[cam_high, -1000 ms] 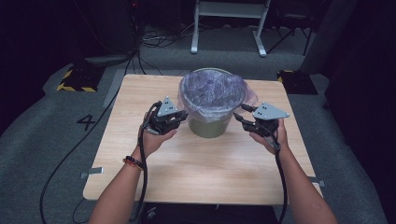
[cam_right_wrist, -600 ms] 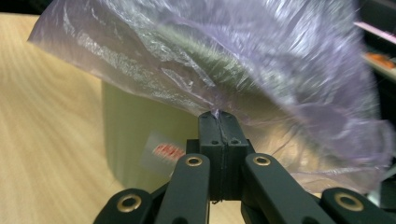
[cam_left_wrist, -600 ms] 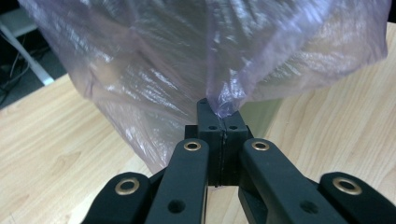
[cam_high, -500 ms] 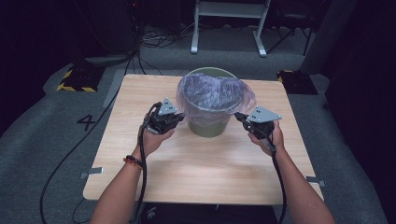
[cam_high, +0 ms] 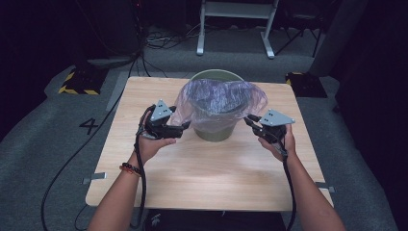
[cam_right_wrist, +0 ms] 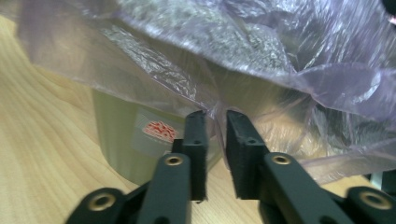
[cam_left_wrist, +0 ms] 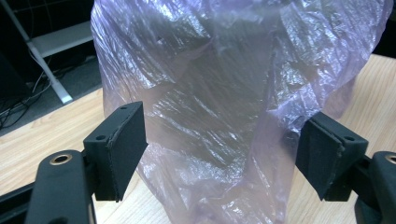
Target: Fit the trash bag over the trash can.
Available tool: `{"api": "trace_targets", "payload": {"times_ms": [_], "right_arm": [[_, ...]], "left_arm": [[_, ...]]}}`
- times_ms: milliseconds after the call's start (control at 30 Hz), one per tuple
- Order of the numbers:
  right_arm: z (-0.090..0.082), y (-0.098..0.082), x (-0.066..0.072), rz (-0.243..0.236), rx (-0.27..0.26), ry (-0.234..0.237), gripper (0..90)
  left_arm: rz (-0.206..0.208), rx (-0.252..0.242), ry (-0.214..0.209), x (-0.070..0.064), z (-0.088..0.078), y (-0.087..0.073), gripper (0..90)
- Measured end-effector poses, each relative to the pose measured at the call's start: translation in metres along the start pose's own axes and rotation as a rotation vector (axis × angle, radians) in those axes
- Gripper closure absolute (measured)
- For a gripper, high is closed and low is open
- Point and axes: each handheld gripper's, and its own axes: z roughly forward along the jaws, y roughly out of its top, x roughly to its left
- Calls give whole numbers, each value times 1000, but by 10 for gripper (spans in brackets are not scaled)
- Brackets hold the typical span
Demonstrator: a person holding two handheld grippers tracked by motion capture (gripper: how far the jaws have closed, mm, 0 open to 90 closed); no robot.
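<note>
A green bin (cam_high: 216, 131) stands at the middle of the wooden table (cam_high: 211, 168), lined with a thin purple-tinted plastic bag (cam_high: 219, 98) that spills over its rim. My left gripper (cam_high: 185, 126) is at the bin's left side. Its jaws have just been opening and stand wide apart around the hanging bag (cam_left_wrist: 210, 93) without pressing it. My right gripper (cam_high: 248, 119) is at the bin's right side. Its jaws have just been opening too; a narrow gap shows between the pads (cam_right_wrist: 215, 121), with the bag's edge (cam_right_wrist: 261, 51) loose at their tips, above the bin wall (cam_right_wrist: 126, 149).
The table has bare wood in front of the bin and at both sides. Beyond its far edge are a white metal frame (cam_high: 235, 19), cables on the grey floor and a yellow-black striped block (cam_high: 77, 82).
The bag now spreads wider over the bin's rim on both sides. The left jaws have spread apart. Both hands have stayed beside the bin.
</note>
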Motion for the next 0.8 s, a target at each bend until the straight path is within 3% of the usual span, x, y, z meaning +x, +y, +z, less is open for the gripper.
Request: {"api": "trace_targets", "payload": {"times_ms": [100,167,267,333,400,500,667,800], "right_arm": [[-9,4,4,-30,-7,-9,597],[-13,4,6,-39,-17,-15,551],[-22,6,8,-56,-44,-17,492],[-29,8,10,-70,-76,-26,473],[-35,11,12,-80,-103,-26,457],[-38,20,18,-144,-110,-65,414],[-36,34,30,-237,-134,-81,429],[-32,40,33,-235,-135,-57,472]], "left_arm": [[4,-19,19,-4,-6,5,234],[21,-43,19,-14,-10,7,238],[47,-28,31,-28,-12,7,250],[6,-33,19,-30,-12,3,245],[-24,-36,34,-28,-11,-2,227],[-58,-40,39,-23,-11,-6,224],[-9,-26,50,-28,-6,1,229],[49,-33,85,-31,-4,14,328]]}}
